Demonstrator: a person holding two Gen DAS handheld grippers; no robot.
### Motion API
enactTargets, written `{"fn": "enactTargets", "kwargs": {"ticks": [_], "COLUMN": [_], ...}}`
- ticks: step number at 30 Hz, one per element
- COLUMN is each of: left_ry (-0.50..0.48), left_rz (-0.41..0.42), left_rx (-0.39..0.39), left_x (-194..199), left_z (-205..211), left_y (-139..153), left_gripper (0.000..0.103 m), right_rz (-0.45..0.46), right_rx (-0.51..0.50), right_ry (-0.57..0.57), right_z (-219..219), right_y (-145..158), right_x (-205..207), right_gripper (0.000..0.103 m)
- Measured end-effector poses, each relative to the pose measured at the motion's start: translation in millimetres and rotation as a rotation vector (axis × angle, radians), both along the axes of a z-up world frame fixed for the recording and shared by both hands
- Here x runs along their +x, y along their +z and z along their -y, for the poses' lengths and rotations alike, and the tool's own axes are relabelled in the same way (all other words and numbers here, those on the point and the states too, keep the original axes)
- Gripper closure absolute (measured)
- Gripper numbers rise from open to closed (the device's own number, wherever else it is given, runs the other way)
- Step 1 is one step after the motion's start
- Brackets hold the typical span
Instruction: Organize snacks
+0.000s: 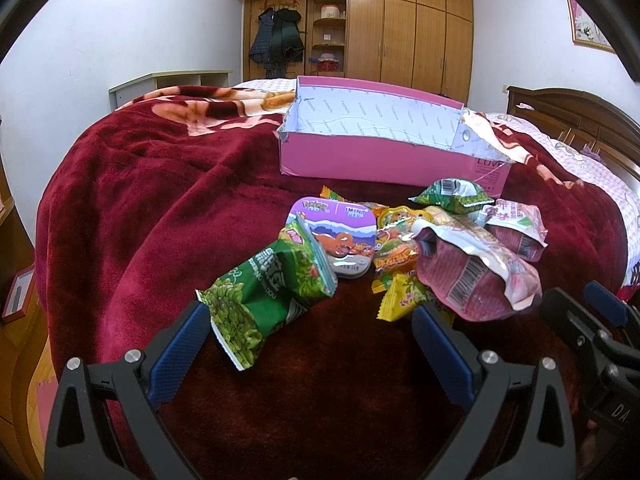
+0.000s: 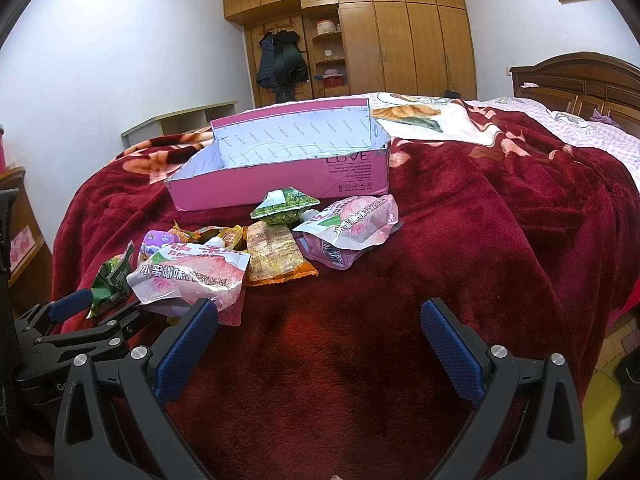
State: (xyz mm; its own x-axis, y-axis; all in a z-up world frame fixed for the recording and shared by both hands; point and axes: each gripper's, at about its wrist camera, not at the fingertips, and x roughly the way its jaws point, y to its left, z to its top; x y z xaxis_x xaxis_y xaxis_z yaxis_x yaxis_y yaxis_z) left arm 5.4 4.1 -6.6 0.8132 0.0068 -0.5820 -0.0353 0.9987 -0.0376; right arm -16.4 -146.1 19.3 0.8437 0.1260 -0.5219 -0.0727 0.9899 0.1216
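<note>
A pile of snack packets lies on the dark red blanket (image 1: 160, 208) in front of an open pink box (image 1: 380, 160) (image 2: 280, 188), whose inside shows nothing. In the left wrist view a green packet (image 1: 264, 296) lies just ahead of my left gripper (image 1: 312, 320), which is open with nothing held. Behind the packet lie a purple tin (image 1: 340, 236), yellow packets (image 1: 400, 292) and a pink pouch (image 1: 476, 272). My right gripper (image 2: 320, 316) is open over bare blanket; a pink peach pouch (image 2: 192, 276) touches its left finger (image 2: 188, 344). A second pink pouch (image 2: 352, 228) and a green pea packet (image 2: 284, 206) lie near the box.
The bed's wooden headboard (image 2: 576, 80) is at the right and a wooden wardrobe (image 2: 400, 32) stands behind. A low white shelf (image 2: 180, 120) stands left of the bed. Bare blanket stretches to the right of the pile. The other gripper (image 2: 72, 320) shows at the left edge.
</note>
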Motion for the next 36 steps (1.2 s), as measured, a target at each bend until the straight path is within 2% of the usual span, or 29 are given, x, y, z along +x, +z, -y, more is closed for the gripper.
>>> {"fn": "enactTargets", "kwargs": {"ticks": [10, 26, 36], "left_ry": [-0.002, -0.057, -0.032], "left_rz": [0.002, 0.001, 0.027], "left_rx": [0.001, 0.020, 0.023], "left_x": [0, -5, -9], "left_z": [0, 5, -18], "left_y": [0, 12, 28], "left_gripper": [0.000, 0.000, 0.000], "right_rz": [0.000, -0.007, -0.012], "right_rx": [0.000, 0.016, 0.026], "right_ry": [0.000, 0.011, 0.017], "right_z": [0, 1, 2], "right_y": [0, 2, 1], "right_x": [0, 2, 4], "right_gripper": [0.000, 0.000, 0.000]}}
